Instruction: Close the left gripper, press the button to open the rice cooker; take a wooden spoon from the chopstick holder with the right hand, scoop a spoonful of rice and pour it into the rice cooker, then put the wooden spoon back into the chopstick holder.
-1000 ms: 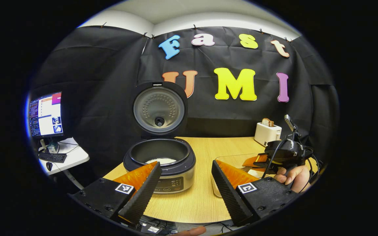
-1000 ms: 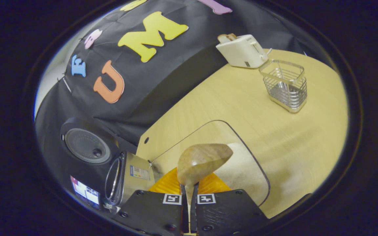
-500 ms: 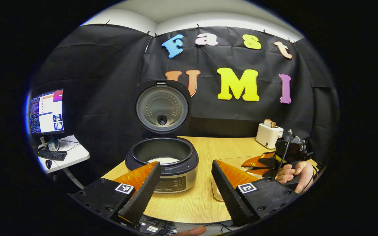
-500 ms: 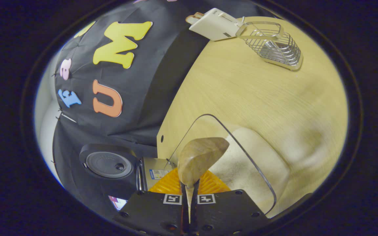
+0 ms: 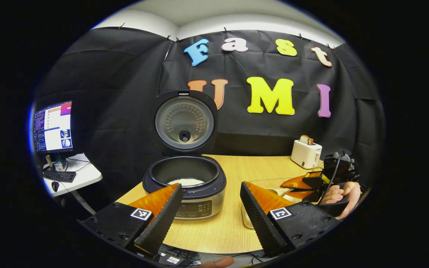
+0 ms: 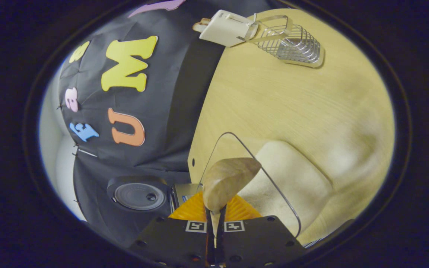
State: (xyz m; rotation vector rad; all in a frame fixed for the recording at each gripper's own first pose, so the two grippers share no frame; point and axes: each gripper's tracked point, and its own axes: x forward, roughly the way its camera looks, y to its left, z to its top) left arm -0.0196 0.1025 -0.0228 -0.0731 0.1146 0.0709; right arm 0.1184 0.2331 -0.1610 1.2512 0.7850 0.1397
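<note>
In the left gripper view, the left gripper, fingers spread, faces the open rice cooker on the wooden table. In the right gripper view, the right gripper pinches the wooden spoon over a clear rice container, the wire chopstick holder well apart beside a white toaster.

The rice cooker stands at the table's left edge, lid up, rice inside. The left hand-held gripper gapes before it; a toaster sits at the far edge.
</note>
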